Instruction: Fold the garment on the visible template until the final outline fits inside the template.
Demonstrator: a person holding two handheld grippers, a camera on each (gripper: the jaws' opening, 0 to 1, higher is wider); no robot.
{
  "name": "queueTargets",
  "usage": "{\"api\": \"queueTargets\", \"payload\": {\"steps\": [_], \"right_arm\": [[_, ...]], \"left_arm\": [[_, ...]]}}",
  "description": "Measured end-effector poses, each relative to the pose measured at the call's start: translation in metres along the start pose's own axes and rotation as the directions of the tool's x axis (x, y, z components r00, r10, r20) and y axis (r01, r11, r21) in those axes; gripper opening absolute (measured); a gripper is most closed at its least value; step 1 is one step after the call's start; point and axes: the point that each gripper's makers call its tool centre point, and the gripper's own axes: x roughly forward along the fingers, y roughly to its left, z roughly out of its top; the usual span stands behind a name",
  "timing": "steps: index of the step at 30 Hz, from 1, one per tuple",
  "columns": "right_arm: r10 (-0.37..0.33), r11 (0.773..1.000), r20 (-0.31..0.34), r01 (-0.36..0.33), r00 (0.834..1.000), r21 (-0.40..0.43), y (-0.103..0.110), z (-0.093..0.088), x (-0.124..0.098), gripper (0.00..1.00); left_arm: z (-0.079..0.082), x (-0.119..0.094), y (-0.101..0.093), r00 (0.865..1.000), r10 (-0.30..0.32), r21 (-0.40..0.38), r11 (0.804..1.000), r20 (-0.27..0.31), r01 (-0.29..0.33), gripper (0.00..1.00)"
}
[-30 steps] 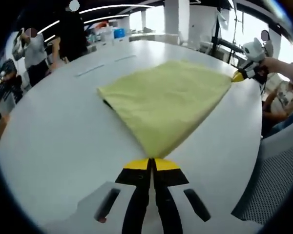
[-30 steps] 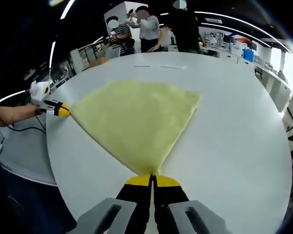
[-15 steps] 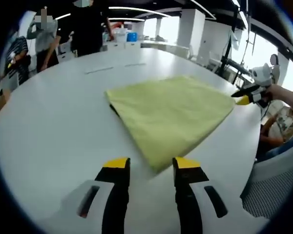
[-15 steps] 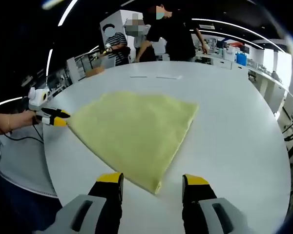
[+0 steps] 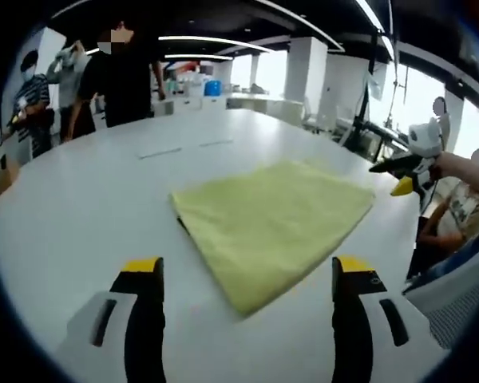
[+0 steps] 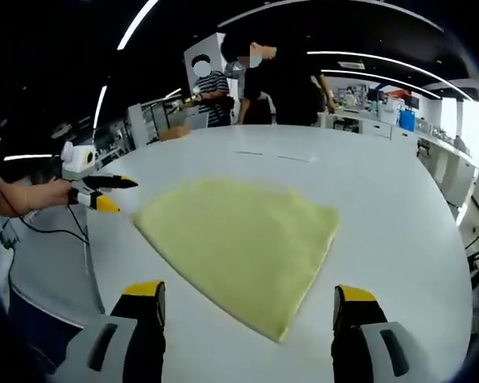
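Yellow garment (image 5: pixel 275 219) lies flat and folded on the white table (image 5: pixel 88 207), just ahead of both grippers and touching neither. The left gripper (image 5: pixel 247 279) and the right gripper (image 6: pixel 247 307) both have their jaws wide apart and hold nothing. I judge one fold is just released; no template outline is visible to me, so the next move calls for checking the fit, then gripping an edge if another fold is needed.

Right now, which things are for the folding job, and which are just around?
For the job:
yellow garment
left gripper, open
right gripper, open
white table

Just around:
people standing behind the table
blue container far back
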Motion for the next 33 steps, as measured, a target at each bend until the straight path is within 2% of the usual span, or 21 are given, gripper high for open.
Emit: {"api": "queueTargets", "payload": {"steps": [8,13,16,21,27,33], "right_arm": [[0.016,0.999,0.044,-0.014,0.999,-0.042,0.019,0.023,-0.015,0.98],[0.025,0.998,0.074,-0.021,0.997,-0.051,0.027,0.034,-0.026,0.99],[0.018,0.999,0.083,-0.014,0.996,-0.046,0.028,0.037,-0.029,0.99],[0.017,0.999,0.111,-0.012,0.994,-0.042,0.032,0.042,-0.041,0.99],[0.000,1.000,0.140,0.004,0.990,-0.026,0.031,0.042,-0.056,0.99],[-0.015,0.999,0.158,0.020,0.987,-0.029,0.027,0.037,-0.063,0.99]], "left_arm": [[0.003,-0.020,-0.008,1.000,0.003,0.015,1.000,0.000,-0.003,0.98],[0.012,-0.034,-0.011,0.999,0.007,-0.019,1.000,0.049,-0.006,0.99],[0.017,-0.041,-0.017,0.998,0.009,-0.033,0.999,0.063,-0.007,0.99],[0.021,-0.048,-0.016,0.996,0.034,-0.031,0.999,0.081,-0.031,0.99],[0.014,-0.056,-0.021,0.998,0.048,-0.004,0.999,0.047,-0.048,0.99],[0.011,-0.059,-0.024,0.997,0.059,-0.004,0.998,0.049,-0.059,0.99]]}}
